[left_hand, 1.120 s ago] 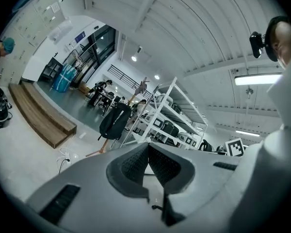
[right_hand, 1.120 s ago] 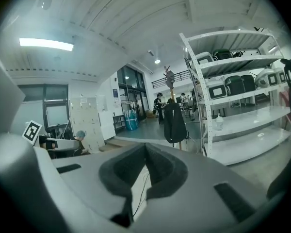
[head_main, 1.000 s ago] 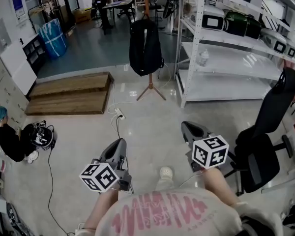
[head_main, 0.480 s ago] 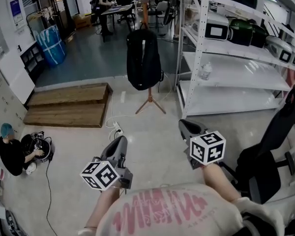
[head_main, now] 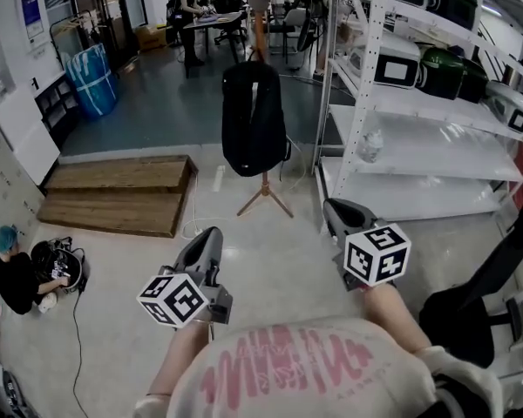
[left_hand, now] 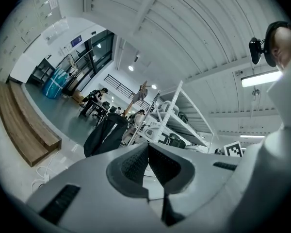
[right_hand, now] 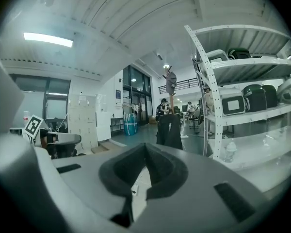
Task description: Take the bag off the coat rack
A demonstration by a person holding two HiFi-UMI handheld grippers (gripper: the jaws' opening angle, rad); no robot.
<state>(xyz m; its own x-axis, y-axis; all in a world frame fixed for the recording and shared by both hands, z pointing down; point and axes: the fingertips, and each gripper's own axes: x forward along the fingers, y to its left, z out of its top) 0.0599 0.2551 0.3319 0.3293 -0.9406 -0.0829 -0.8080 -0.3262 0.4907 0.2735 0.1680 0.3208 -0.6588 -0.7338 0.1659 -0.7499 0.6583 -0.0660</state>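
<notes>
A black bag hangs from the top of a wooden coat rack with tripod legs, well ahead of me on the floor. The same bag shows in the left gripper view, and the bag shows straight ahead in the right gripper view. My left gripper is low at the left, shut and empty. My right gripper is low at the right, also shut with nothing in it. Both are far short of the bag.
A white metal shelving unit with cases stands just right of the rack. A wooden platform lies at the left, with a cable and power strip beside it. A black office chair stands at my right. A person sits at far left.
The view has moved forward toward the rack, and the bag now looks larger and nearer. Both grippers stay shut and keep their places in front of me.
</notes>
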